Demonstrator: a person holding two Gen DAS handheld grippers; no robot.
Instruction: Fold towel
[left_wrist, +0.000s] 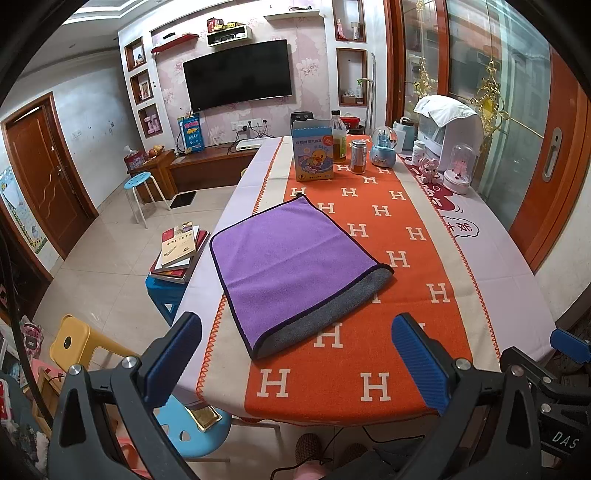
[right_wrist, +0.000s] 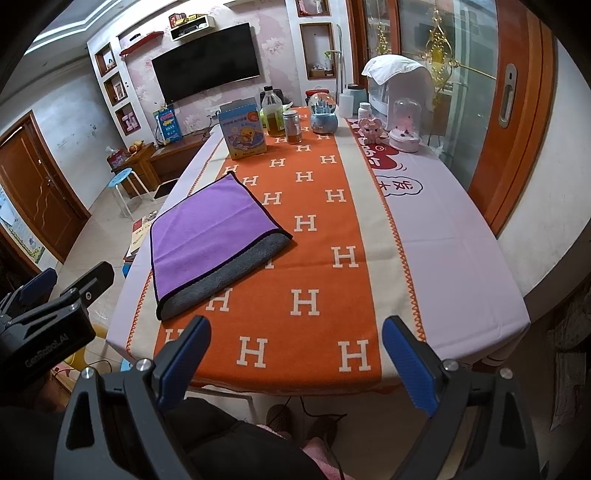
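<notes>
A purple towel (left_wrist: 291, 258) with a grey underside lies folded in half on the orange H-patterned table runner (left_wrist: 369, 295), its grey lower layer showing along the near right edge. It also shows in the right wrist view (right_wrist: 210, 236). My left gripper (left_wrist: 295, 354) is open and empty, held above the table's near edge, short of the towel. My right gripper (right_wrist: 295, 354) is open and empty, near the table's front edge, to the right of the towel. The left gripper's body (right_wrist: 48, 328) shows at the left of the right wrist view.
At the table's far end stand a duck-print box (left_wrist: 313, 153), an oil bottle (left_wrist: 339, 136), a jar (left_wrist: 358, 157), a snow globe (left_wrist: 384, 147), a glass dome (left_wrist: 460, 168) and a covered appliance (left_wrist: 448, 122). Stools (left_wrist: 142, 184) and stacked books (left_wrist: 179, 251) are left of the table.
</notes>
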